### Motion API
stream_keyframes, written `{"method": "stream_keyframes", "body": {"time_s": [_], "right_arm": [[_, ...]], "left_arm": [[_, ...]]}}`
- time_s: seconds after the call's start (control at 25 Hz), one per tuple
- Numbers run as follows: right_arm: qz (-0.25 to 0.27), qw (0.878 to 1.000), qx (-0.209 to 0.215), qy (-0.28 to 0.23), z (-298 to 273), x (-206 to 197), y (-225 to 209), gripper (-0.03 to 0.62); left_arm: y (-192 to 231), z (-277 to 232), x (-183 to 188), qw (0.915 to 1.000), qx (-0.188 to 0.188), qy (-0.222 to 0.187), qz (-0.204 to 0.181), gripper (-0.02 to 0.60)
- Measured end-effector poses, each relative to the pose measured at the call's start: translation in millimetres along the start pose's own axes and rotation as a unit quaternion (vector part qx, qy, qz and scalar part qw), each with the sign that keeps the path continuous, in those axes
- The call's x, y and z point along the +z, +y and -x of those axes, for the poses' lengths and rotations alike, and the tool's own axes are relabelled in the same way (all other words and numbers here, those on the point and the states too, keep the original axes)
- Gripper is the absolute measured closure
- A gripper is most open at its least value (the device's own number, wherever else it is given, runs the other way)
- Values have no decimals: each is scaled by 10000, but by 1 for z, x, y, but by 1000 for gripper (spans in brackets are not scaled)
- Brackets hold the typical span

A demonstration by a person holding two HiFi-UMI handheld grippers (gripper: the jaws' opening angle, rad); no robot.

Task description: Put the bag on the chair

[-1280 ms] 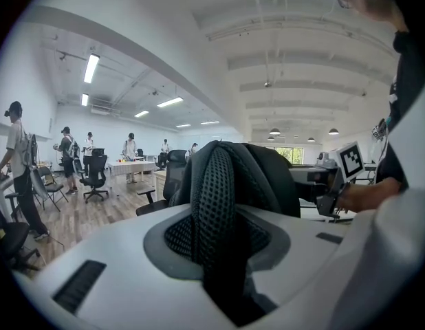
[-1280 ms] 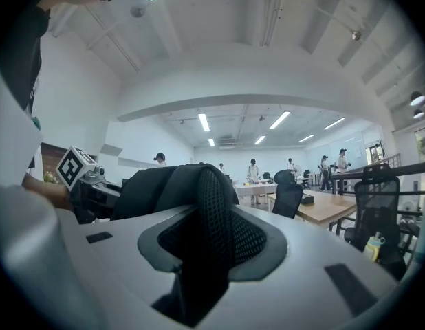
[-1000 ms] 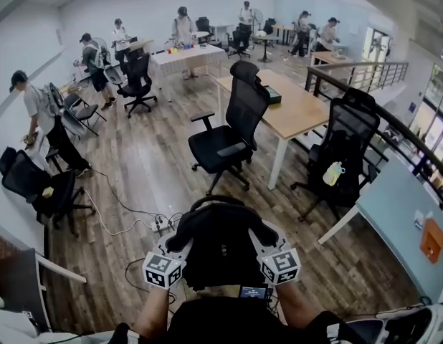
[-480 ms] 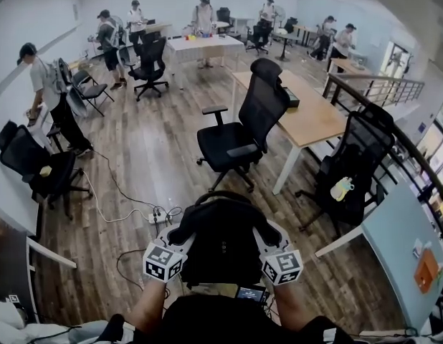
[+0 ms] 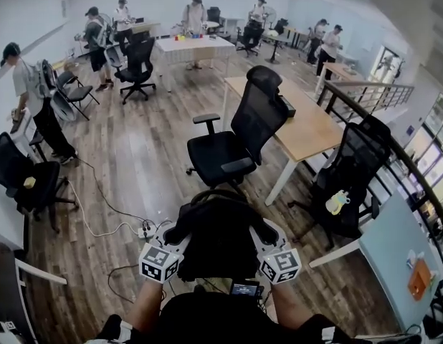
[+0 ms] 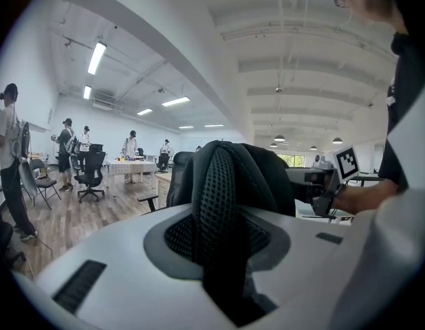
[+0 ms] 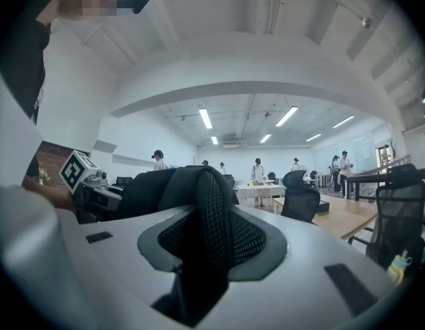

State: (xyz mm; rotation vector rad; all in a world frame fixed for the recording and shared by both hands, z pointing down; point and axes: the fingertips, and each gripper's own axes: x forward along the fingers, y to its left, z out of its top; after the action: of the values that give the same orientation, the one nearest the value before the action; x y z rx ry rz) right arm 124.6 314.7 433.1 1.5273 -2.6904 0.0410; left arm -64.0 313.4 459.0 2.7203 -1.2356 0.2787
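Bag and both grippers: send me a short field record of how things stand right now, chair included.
bag: black backpack, held up in front of the person, on no chair
left gripper: shut on a mesh strap of the bag
right gripper: shut on the other mesh strap
nearest chair: black office chair straight ahead of the bag, nothing on its seat
beside it: wooden table, to the chair's right in the head view
task state: bag not yet on the chair
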Motion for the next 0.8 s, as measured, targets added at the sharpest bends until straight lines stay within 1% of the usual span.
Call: {"method": "stream_keyframes", "body": {"time_s": [0.16, 0.32, 0.44, 0.64, 0.8], "right_arm": [[79, 9999, 126, -22, -44, 11, -8, 461], [167, 9997, 197, 19, -84, 20, -18, 461], [201, 9993, 302, -60, -113, 26, -22, 459], [90, 9979, 621, -130, -168, 33, -35, 459], [-38, 9966, 802, -171, -215, 33, -44, 458]], "left_arm": [[38, -16, 13, 9998, 93, -173, 22, 468], [69, -33, 20, 9993, 265, -218, 148, 468], [92, -41, 29, 9989, 363, -288, 93, 468], [134, -59, 46, 9981, 533, -295, -12, 468], [172, -77, 52, 9972, 722, -217, 14, 468]]}}
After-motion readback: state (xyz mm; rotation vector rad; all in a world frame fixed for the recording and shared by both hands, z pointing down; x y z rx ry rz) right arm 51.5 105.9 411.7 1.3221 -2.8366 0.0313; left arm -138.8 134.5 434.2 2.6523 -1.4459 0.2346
